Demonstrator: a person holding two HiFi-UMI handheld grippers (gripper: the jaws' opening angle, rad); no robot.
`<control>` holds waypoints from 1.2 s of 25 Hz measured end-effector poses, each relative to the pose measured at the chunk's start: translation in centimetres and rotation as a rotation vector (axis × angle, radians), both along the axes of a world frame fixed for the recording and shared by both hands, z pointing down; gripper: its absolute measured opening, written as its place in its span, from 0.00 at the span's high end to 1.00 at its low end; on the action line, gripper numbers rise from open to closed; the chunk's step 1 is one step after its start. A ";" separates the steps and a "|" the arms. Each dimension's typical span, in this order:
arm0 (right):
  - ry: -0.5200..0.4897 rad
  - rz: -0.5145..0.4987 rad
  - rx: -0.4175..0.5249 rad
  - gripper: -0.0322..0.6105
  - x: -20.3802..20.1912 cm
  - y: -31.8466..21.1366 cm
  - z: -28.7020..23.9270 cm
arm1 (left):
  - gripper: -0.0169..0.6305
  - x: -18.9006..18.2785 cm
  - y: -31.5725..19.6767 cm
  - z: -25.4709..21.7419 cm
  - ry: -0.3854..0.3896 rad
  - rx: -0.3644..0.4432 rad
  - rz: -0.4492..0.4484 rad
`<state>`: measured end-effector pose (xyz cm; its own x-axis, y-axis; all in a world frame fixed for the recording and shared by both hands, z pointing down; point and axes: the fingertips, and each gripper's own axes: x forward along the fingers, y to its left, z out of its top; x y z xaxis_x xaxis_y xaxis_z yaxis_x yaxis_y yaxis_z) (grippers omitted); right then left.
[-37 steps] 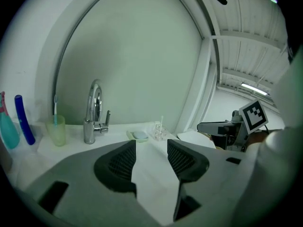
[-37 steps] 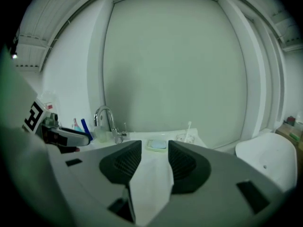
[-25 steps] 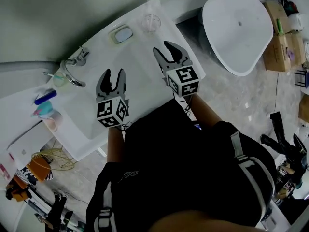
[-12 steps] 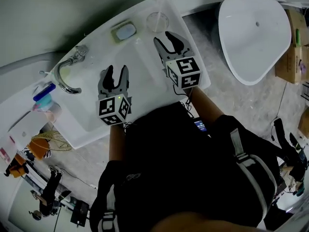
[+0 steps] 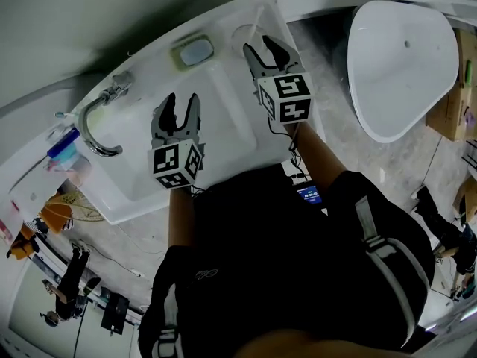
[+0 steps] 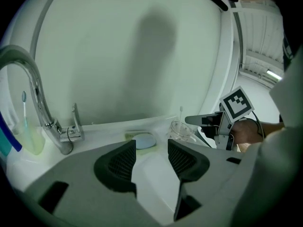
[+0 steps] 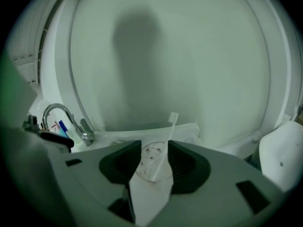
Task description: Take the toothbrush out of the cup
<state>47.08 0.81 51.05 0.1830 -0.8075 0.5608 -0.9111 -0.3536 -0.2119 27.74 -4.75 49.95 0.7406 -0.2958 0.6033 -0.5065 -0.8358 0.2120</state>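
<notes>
A clear glass cup (image 7: pixel 152 161) stands on the white sink counter's far right corner (image 5: pixel 272 13), with a white toothbrush (image 7: pixel 168 136) leaning upright in it, bristles at the top. My right gripper (image 7: pixel 155 157) is open, and its jaws stand on either side of the cup, close to it. In the head view the right gripper (image 5: pixel 260 47) sits just short of the cup (image 5: pixel 241 32). My left gripper (image 5: pixel 180 101) hangs open and empty over the sink basin (image 5: pixel 216 118). From the left gripper (image 6: pixel 151 150) the cup (image 6: pixel 180 129) shows at right.
A chrome faucet (image 5: pixel 95 125) curves over the basin's left side. A soap dish (image 5: pixel 192 51) with a pale blue bar lies at the back rim. A greenish cup (image 6: pixel 29 136) with another brush stands left of the faucet. A white bathtub (image 5: pixel 402 58) is at right.
My right gripper has moved forward, closer to the clear cup. The left gripper stays over the basin. The head view has shifted, sliding the sink to the right.
</notes>
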 end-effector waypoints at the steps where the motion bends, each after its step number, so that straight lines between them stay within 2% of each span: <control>1: 0.002 -0.002 -0.010 0.67 0.3 -0.2 0.3 | 0.64 0.3 -0.1 0.2 -0.003 -0.004 0.001; 9: 0.018 -0.019 -0.075 0.67 2.1 -1.5 2.3 | 0.64 1.8 -0.8 1.3 -0.014 -0.012 0.027; 17: 0.073 -0.046 -0.098 0.67 3.0 -2.4 2.9 | 0.64 2.1 -1.4 1.8 -0.025 -0.004 0.037; 21: 0.086 -0.091 -0.099 0.67 2.9 -3.2 2.9 | 0.64 1.8 -1.4 1.9 -0.035 0.000 0.037; 24: 0.118 -0.122 -0.106 0.71 2.8 -3.6 3.0 | 0.64 1.9 -1.3 1.9 -0.048 0.009 0.051; 28: 0.171 -0.139 -0.090 0.85 3.0 -3.6 2.6 | 0.64 1.8 -0.9 1.8 -0.047 0.013 0.064; 30: 0.173 -0.137 -0.065 0.86 2.9 -3.5 2.4 | 0.64 2.0 -0.8 1.7 -0.043 0.016 0.068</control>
